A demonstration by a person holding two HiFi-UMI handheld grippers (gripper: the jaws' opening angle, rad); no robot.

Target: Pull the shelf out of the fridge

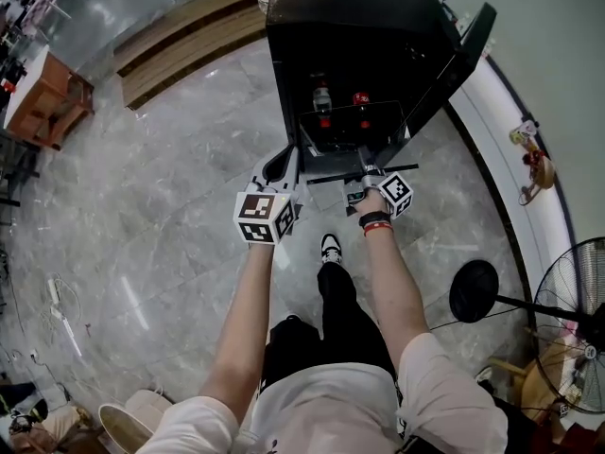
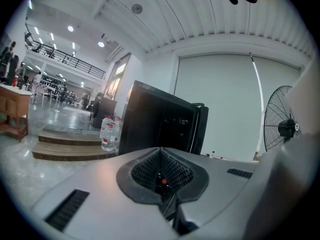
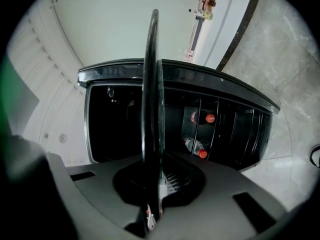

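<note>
The black fridge [image 1: 350, 26] stands open ahead of me, its door [image 1: 460, 60] swung to the right. A glass shelf with a dark frame [image 1: 354, 130] sticks out of its lower part. In the right gripper view the shelf [image 3: 151, 99] runs edge-on between the jaws. My right gripper [image 1: 364, 182] [image 3: 153, 176] is shut on its front edge. My left gripper [image 1: 287, 159] [image 2: 161, 159] sits by the shelf's front left corner, shut with nothing in it. Red-capped bottles [image 3: 202, 118] [image 1: 324, 98] lie inside the fridge [image 3: 120, 119].
A standing fan [image 1: 579, 315] and a round black base [image 1: 473, 291] are on the floor to my right. Wooden steps [image 1: 180, 41] and water bottles [image 2: 107, 132] lie left of the fridge [image 2: 160, 124]. A wooden table [image 1: 43, 97] is at far left. My foot [image 1: 330, 247] is below the shelf.
</note>
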